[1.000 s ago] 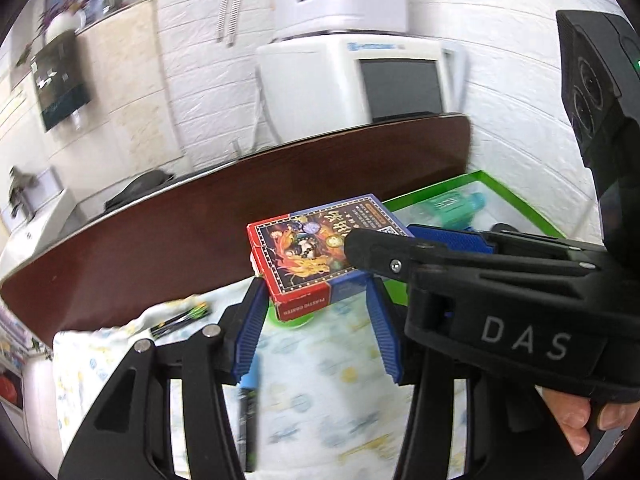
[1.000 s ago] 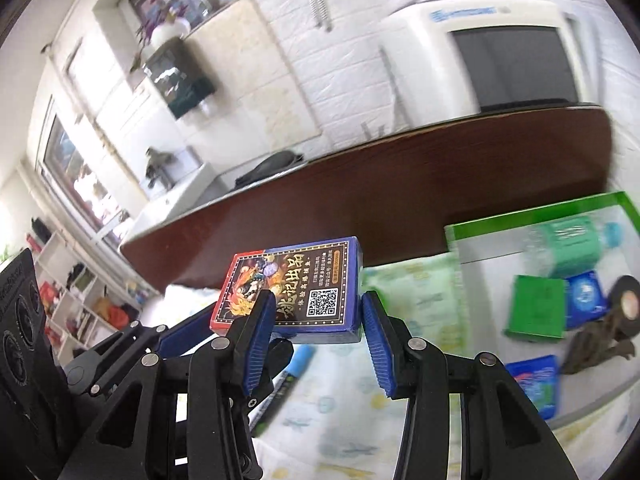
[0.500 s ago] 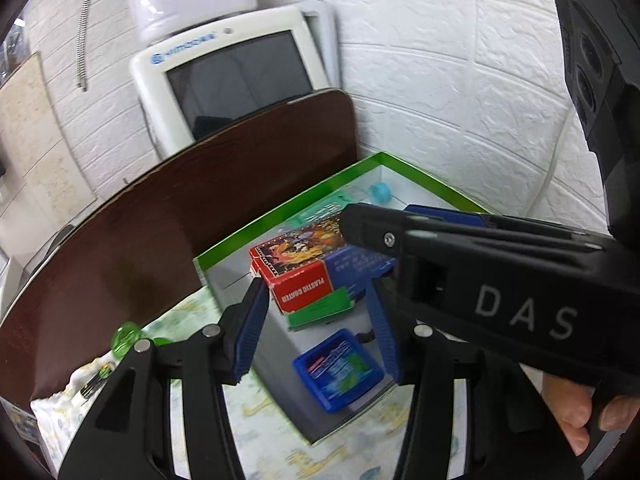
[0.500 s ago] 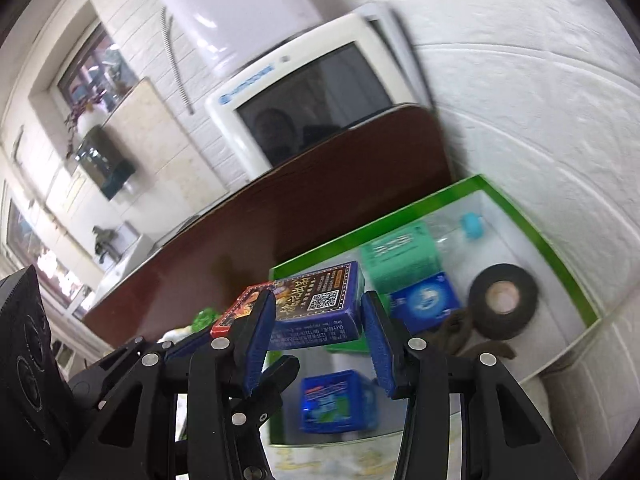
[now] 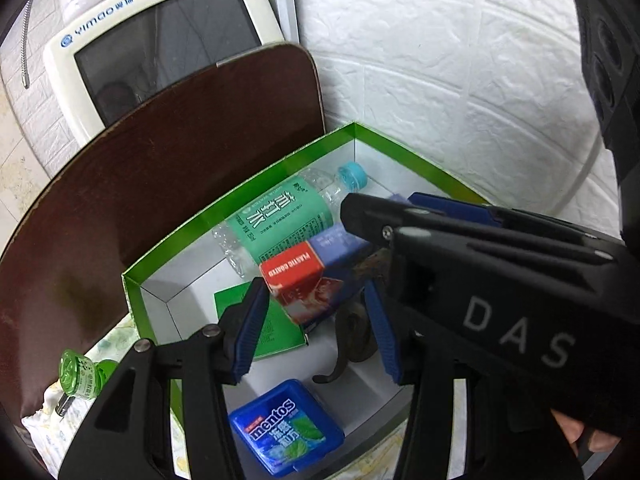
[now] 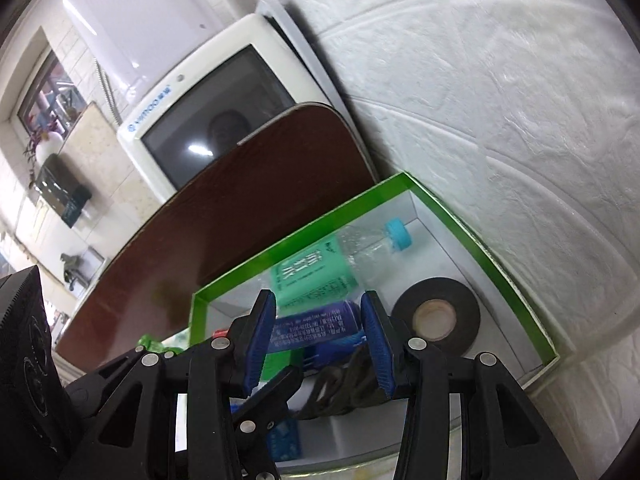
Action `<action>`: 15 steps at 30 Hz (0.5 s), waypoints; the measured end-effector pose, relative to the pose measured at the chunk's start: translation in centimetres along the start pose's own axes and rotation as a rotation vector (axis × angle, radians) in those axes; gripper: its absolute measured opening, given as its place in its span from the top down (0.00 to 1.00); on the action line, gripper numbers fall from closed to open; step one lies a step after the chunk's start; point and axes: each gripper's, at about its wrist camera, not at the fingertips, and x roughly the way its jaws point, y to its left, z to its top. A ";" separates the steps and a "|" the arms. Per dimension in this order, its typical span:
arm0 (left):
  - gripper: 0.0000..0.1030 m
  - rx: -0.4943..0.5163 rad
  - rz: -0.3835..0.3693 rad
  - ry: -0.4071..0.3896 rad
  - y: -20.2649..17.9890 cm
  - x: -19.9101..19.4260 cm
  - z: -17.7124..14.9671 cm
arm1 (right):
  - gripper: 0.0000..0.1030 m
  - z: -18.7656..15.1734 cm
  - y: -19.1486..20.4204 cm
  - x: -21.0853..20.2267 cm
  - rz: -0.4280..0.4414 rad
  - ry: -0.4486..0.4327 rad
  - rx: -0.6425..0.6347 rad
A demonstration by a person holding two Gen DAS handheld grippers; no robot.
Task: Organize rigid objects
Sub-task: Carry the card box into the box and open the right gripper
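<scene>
A red and blue playing-card box (image 5: 316, 280) hangs over the green-rimmed box (image 5: 240, 196), tilted, between both pairs of jaws. In the right wrist view the card box (image 6: 316, 330) is blurred and sits between the right gripper's (image 6: 318, 338) blue pads. The left gripper (image 5: 316, 324) also flanks it; the right gripper's black body crosses that view. I cannot tell whether either pair of pads presses the card box. Inside the green-rimmed box (image 6: 500, 256) lie a green-labelled bottle (image 5: 280, 216), a green card (image 5: 268, 324), a blue Mentos tin (image 5: 286, 426), black tape (image 6: 436, 316) and a dark metal tool (image 5: 352, 340).
A dark brown board (image 5: 160, 160) stands behind the box, with a white monitor (image 5: 160, 40) behind it. A white brick wall (image 5: 460, 80) closes the right side. A small green bottle (image 5: 80, 374) lies on the patterned cloth (image 5: 40, 436) at the left.
Both grippers carried the card box right from above the cloth to over the green-rimmed box and lower into it. The card box now tilts down and looks blurred in the right view.
</scene>
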 end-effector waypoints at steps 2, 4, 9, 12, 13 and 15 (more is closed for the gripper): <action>0.53 0.002 0.001 0.002 0.0 0.1 0.0 | 0.55 0.0 -0.3 0.5 -0.011 0.003 -0.002; 0.52 0.019 0.022 -0.016 0.1 -0.4 -0.2 | 0.55 -0.1 -0.2 0.6 -0.029 -0.007 -0.011; 0.52 -0.006 0.065 -0.055 2.1 -2.7 -0.8 | 0.55 -0.4 0.2 0.1 -0.032 -0.023 -0.030; 0.51 -0.040 0.102 -0.075 4.3 -4.4 -1.9 | 0.55 -0.5 0.7 -0.3 -0.020 -0.027 -0.035; 0.51 -0.053 0.119 -0.078 5.0 -4.6 -2.3 | 0.55 -0.5 1.0 -0.5 -0.015 -0.030 -0.040; 0.50 -0.093 0.160 -0.080 6.9 -5.4 -3.4 | 0.55 -0.7 1.9 -0.8 0.000 -0.033 -0.061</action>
